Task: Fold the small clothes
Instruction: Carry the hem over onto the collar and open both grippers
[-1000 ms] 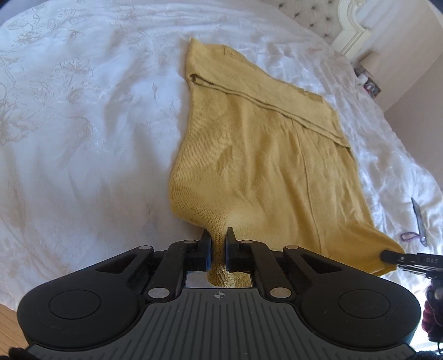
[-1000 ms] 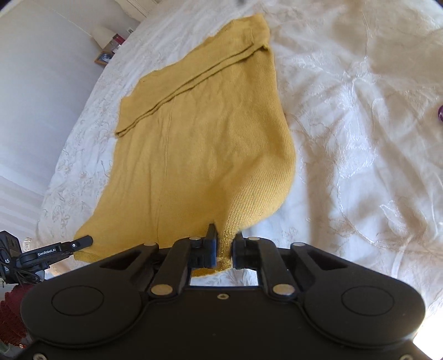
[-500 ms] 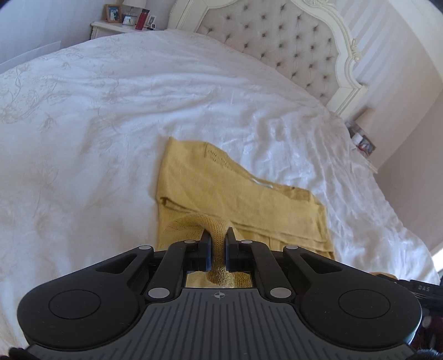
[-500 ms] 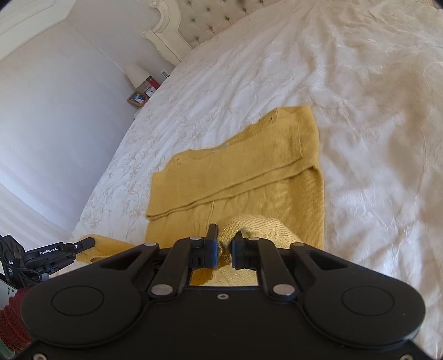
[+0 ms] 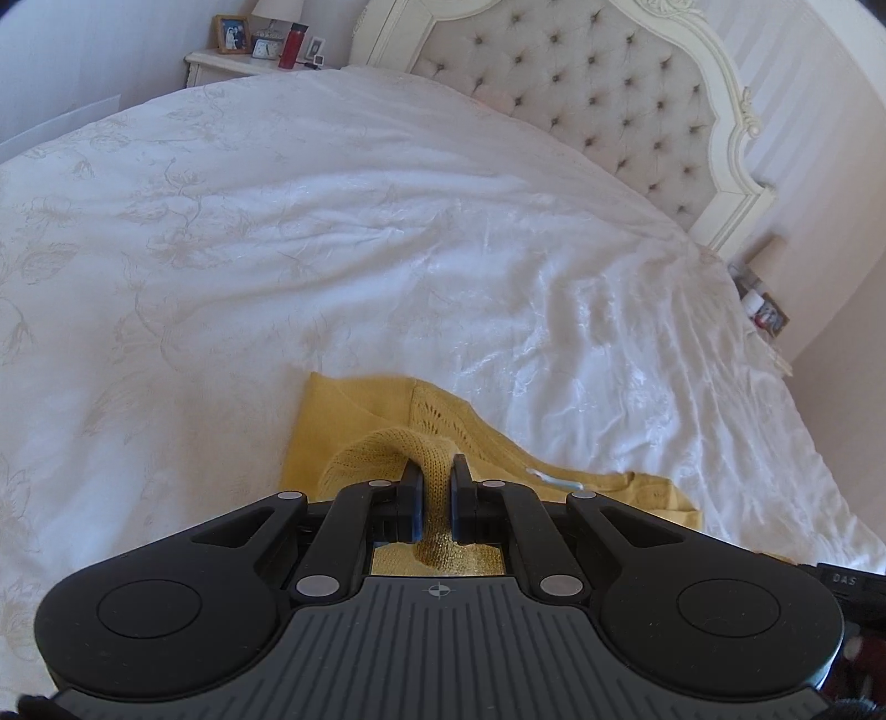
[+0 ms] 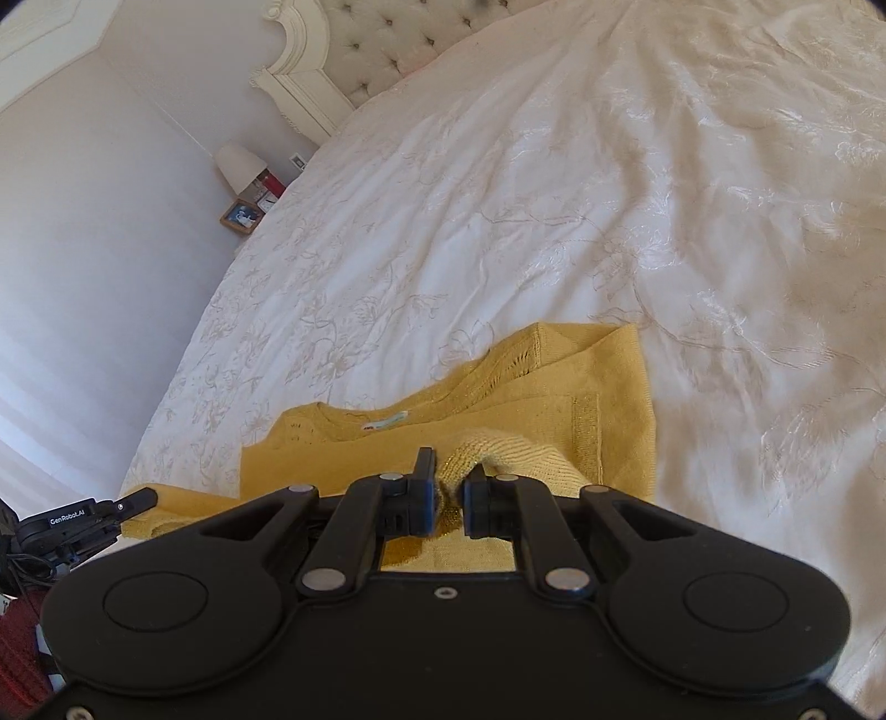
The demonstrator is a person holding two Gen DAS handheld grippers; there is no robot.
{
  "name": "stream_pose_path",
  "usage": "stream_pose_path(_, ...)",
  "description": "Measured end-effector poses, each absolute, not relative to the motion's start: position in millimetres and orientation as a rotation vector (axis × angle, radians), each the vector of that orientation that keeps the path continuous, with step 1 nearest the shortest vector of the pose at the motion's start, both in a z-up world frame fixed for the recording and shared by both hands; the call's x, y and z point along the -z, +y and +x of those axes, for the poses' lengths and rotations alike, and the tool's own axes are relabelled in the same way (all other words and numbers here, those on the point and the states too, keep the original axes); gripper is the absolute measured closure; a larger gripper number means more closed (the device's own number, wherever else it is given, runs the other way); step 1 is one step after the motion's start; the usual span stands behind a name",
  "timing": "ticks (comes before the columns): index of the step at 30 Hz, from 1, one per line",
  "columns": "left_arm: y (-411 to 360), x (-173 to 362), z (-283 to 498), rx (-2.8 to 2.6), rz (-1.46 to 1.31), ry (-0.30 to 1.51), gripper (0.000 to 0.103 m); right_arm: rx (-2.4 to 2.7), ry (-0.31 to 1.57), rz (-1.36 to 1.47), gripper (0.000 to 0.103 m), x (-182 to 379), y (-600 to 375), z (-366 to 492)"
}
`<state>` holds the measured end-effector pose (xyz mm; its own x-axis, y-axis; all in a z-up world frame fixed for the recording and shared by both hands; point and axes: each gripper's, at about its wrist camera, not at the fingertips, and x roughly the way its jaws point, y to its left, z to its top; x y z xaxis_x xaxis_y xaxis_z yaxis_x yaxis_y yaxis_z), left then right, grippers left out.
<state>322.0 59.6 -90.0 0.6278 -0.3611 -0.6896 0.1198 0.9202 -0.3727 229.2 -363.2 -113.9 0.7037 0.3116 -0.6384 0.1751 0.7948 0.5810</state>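
left wrist view: wide open bedspread (image 5: pixel 387 238) is seen to the left of and beyond the sweater (image 5: pixel 354 410), up to the tufted headboard (image 5: pixel 581 94); the bed's right edge falls away near a wall. a nightstand (image 5: pixel 243 58) with a photo frame and red bottle (image 5: pixel 289 39) is set at upper left. a fold of knit is pinched between the closed jaws of the left gripper (image 5: pixel 434 476), raised over the layer lying flat beneath.

right wrist view: the bed's left edge runs beside a pale wall, where a lamp (image 6: pixel 239 163) and small frame are placed; open bedspread (image 6: pixel 692 194), white with a pale floral pattern, extends to the right. the sweater (image 6: pixel 554 387) is mustard yellow, knit, lying folded on the cover, with an openwork strip near its far edge and a pale label at the neckline. a bunched fold is clamped by the right gripper (image 6: pixel 451 479), its jaws nearly shut on the knit. the other gripper's tip (image 6: pixel 133 501) is seen at lower left, touching the sweater's edge.
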Motion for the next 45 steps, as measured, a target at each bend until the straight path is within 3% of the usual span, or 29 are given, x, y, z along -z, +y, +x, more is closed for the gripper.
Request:
stream_pose_path(9, 55.2, 121.2, 371.7, 0.306, -0.291, 0.941, 0.095, 0.039, 0.878, 0.686, 0.086, 138.2, -369.2, 269.3)
stream_pose_path(17, 61.1, 142.5, 402.0, 0.264, -0.314, 1.014, 0.093, 0.117, 0.920, 0.711, 0.077, 154.2, -376.8, 296.7)
stream_pose_path(19, 63.3, 148.0, 410.7, 0.254, -0.330, 1.027, 0.089, 0.125, 0.926, 0.708, 0.068, 156.8, -379.7, 301.2)
stream_pose_path(21, 66.4, 151.2, 417.2, 0.237, -0.336, 1.019, 0.079, 0.128, 0.915, 0.714, 0.056, 158.4, -382.9, 303.0)
stream_pose_path(24, 74.0, 152.4, 427.7, 0.203, -0.352, 0.999, 0.074, 0.133, 0.897, 0.729, 0.050, 161.3, -390.3, 306.0)
stream_pose_path(30, 76.9, 145.1, 433.2, 0.189, -0.265, 0.979, 0.072, 0.152, 0.837, 0.689, 0.050, 155.0, -395.2, 303.3)
stream_pose_path(37, 46.2, 134.0, 387.1, 0.346, -0.103, 0.962, 0.069, 0.050, 0.849, 0.527, 0.050, 140.2, -359.2, 285.8)
stream_pose_path(45, 11.6, 165.8, 351.0, 0.462, -0.001, 1.060, 0.066, -0.042, 0.943, 0.424, 0.050, 153.1, -317.9, 278.3)
